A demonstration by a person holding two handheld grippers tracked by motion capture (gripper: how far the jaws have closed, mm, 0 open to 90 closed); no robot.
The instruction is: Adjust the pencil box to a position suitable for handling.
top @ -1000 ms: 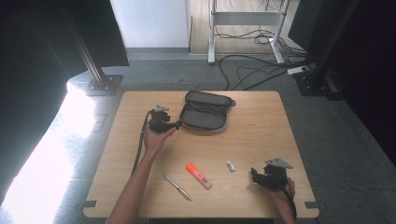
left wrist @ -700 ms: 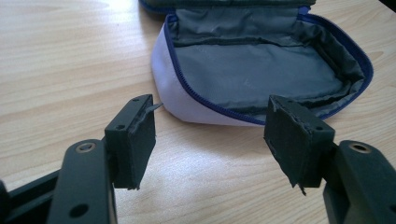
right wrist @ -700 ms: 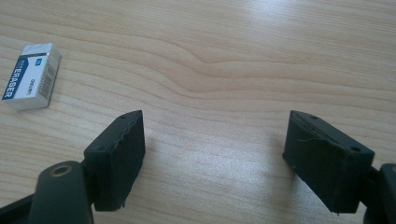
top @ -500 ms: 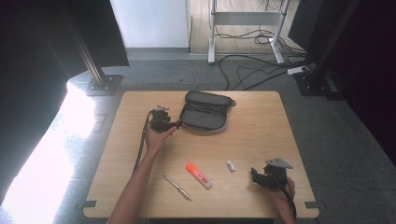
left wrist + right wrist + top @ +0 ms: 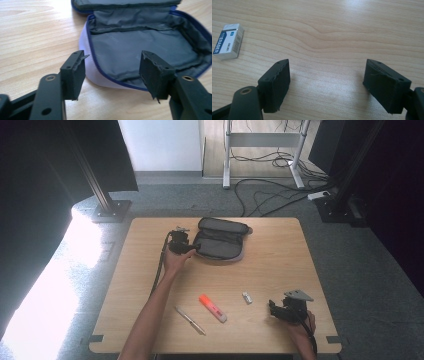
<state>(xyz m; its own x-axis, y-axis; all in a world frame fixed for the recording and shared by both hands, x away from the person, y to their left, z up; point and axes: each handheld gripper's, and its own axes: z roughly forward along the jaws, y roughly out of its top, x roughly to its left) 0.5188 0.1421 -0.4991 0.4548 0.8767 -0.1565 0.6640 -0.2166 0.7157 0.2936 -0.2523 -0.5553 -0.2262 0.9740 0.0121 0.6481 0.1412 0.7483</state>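
A: High view — open pencil case (image 5: 220, 240) lay at the table's (image 5: 280, 255) far side, left gripper (image 5: 192, 249) at its near-left edge; pen (image 5: 190, 320), highlighter (image 5: 213, 308), eraser (image 5: 247, 297) unpacked.
B: Left gripper view — jaws had just been closing, apart, case rim between, unpinched. Right gripper view — right gripper (image 5: 325, 82) spread wide, empty, eraser nearby.

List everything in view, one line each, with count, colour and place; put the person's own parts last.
table: one, light wood, centre of the high view
pencil case: one, grey with blue zip, open, far middle of the table
highlighter: one, orange, near middle
pen: one, silvery, left of the highlighter
eraser: one, white, right of the highlighter
left gripper: one, black, jaws just been closing, nothing pinched, at the case's rim
right gripper: one, black, open over bare wood near the eraser
forearms: two, entering from the near edge
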